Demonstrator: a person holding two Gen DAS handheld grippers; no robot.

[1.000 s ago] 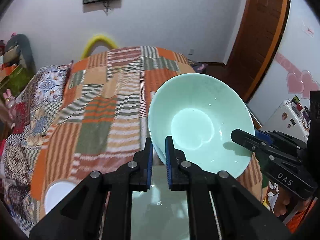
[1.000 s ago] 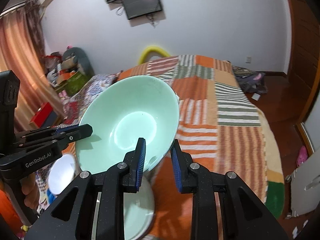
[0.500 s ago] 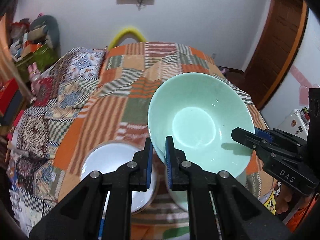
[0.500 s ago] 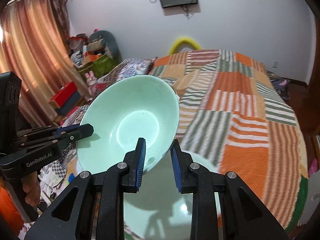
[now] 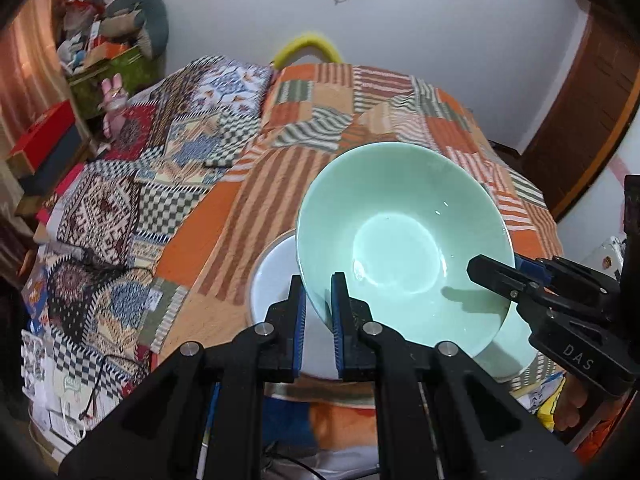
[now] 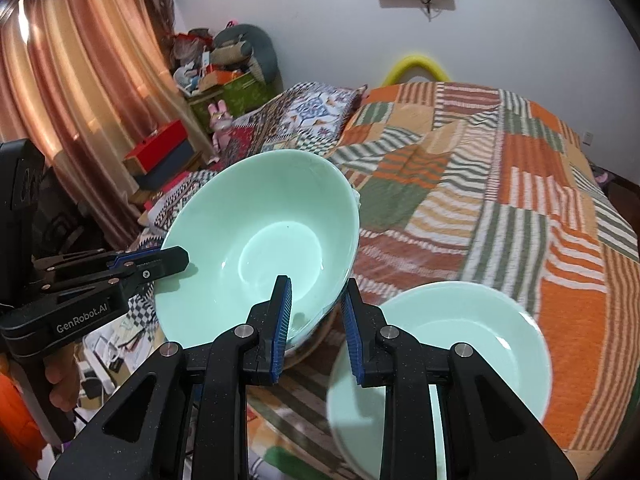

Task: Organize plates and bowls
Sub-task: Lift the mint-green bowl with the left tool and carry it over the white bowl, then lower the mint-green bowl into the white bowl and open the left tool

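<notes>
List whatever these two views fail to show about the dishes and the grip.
- White dish, left wrist view: mostly covered by the green bowl and the left gripper; plate or bowl unclear.
- Second green dish, right wrist view: near part hidden behind the right gripper, blurred.
- Bowl's underside: unseen in both views.
- Right gripper's outer finger: its contact with the bowl is hidden.

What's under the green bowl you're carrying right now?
Under the green bowl, a white plate lies on the striped blanket; the bowl covers the plate's right part.
</notes>
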